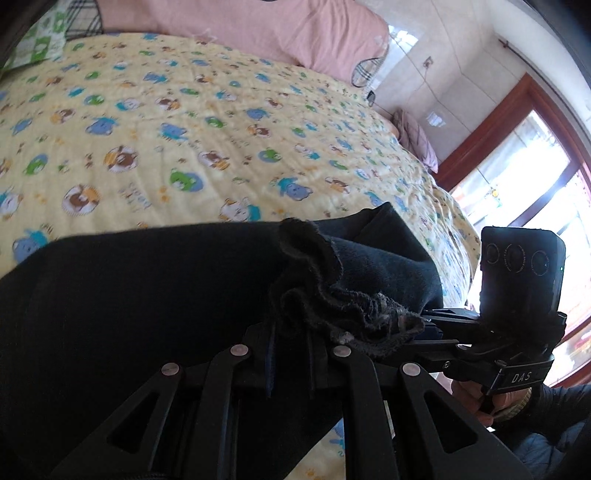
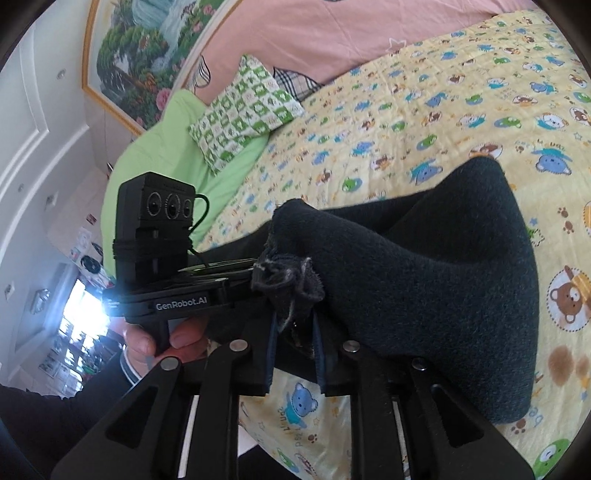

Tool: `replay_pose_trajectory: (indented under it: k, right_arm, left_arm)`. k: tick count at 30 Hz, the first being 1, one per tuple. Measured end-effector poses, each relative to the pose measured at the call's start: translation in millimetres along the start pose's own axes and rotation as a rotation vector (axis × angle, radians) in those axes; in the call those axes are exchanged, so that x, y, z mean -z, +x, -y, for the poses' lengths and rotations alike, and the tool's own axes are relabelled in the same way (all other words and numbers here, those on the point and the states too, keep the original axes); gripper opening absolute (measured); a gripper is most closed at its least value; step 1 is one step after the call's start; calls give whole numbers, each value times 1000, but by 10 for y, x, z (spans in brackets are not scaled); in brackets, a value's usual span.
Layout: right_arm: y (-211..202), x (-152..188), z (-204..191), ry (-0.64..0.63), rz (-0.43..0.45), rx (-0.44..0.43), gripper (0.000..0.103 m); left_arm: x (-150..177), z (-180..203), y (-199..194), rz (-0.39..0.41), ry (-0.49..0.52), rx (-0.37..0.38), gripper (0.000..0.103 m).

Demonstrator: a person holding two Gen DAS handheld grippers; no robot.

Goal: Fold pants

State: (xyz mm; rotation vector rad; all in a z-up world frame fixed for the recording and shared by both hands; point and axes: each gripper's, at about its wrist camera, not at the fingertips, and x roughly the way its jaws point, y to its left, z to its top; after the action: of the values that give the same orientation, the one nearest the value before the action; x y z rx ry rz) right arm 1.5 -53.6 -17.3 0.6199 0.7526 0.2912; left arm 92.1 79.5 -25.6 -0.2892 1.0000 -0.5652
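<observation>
Overhead, dark pants (image 2: 424,280) above cartoon-print yellow quilt (image 1: 221,122), pink bedding (image 1: 258,29)

Each wrist camera sits close behind its own fingers, looking low across the bed (image 1: 221,110) toward its pillow edge; both share the dark pants (image 1: 129,295) and each other's gripper.

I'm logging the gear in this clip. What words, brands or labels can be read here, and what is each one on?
"DAS": white letters on the right gripper body's end plate.
"GenRobot.AI": white letters on the left gripper body's side.
Small lettering printed on the bedspread by the bears: too distorted to read.
</observation>
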Motion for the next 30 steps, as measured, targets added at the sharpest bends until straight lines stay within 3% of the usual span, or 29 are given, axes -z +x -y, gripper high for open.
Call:
replay_pose_trajectory:
  k: [2,7,9,30]
  right_arm:
    - [40,16,-6,-10,-22,5,24]
    - [90,23,-131,-63,-53,-4,47]
    - [106,22,-183,-82,-69,-2,49]
    - [333,-199,-614,-165,-111,-83,49]
  left_arm:
    - [67,-57,-71,13,-40,-23,13]
    - [258,-231,-336,84,-187,-57,17]
    - [327,-281,-446,112,-230,-66,18]
    - [1203,-613,-1407,298,-529,-263,21]
